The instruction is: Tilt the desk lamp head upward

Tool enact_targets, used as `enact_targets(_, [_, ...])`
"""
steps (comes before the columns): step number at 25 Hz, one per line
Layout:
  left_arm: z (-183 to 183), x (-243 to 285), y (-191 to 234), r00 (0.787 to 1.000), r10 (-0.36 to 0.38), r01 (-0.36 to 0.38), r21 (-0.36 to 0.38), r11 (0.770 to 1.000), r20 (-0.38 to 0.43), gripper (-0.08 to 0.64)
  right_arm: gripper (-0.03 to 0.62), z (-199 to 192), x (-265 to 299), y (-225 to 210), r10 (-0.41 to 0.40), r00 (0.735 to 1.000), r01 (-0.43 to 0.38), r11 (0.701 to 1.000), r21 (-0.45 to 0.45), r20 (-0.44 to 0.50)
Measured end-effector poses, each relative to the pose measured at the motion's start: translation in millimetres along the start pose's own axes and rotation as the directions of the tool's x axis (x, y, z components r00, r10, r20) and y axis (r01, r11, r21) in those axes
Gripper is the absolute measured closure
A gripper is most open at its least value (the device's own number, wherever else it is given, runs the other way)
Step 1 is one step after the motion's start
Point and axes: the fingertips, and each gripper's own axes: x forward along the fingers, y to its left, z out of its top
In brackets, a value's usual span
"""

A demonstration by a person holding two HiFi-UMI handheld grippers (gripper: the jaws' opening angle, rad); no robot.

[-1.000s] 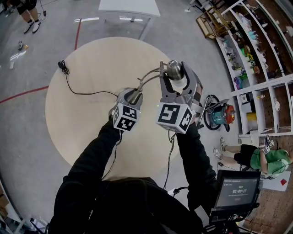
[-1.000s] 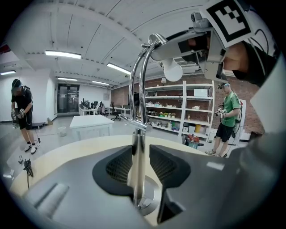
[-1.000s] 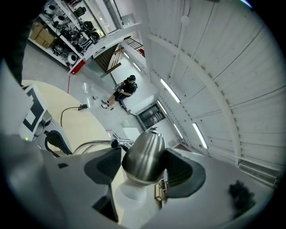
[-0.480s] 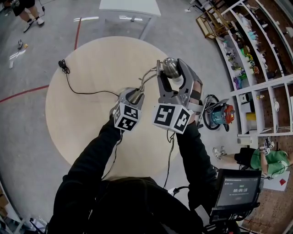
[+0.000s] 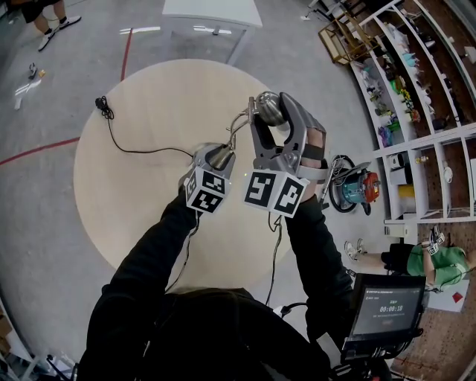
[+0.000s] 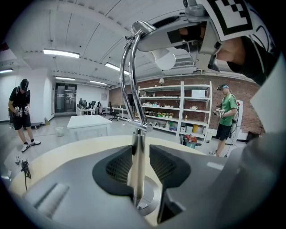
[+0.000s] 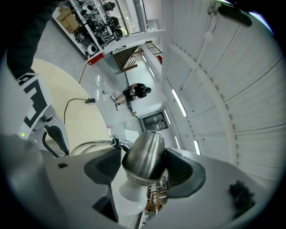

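Note:
A chrome desk lamp stands on the round pale table (image 5: 141, 97). Its upright post (image 6: 138, 161) rises from a round base (image 6: 151, 200), and my left gripper (image 6: 138, 167) is shut on that post just above the base. Curved chrome arms (image 6: 126, 67) lead up to the lamp head (image 7: 145, 156), a metal cone with a white bulb (image 7: 132, 194). My right gripper (image 7: 145, 167) is shut on the cone. In the head view the lamp head (image 5: 269, 109) sits between the right gripper's (image 5: 271, 113) jaws, and the left gripper (image 5: 217, 156) is lower left.
The lamp's black cord (image 5: 130, 149) runs left across the table to a plug (image 5: 102, 109). Behind the round table stands a white table (image 5: 212, 11). Shelving (image 5: 416, 82) and a vacuum (image 5: 357, 186) lie right. A person in green (image 5: 439, 260) and a monitor (image 5: 383, 305) are close by.
My right gripper has rolled and shifted left and slightly farther across the table, turning the lamp head with it. The left gripper has stayed on the post.

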Motion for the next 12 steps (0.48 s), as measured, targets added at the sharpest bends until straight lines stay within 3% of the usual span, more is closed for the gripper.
enact_targets(12, [1.3,0.3,-2.7,1.000,-0.008,0.008,-0.005,1.000,0.013,0.436,0.267,11.2,1.1,3.1,0.006,1.000,-0.003,0.997,-0.074,0.030])
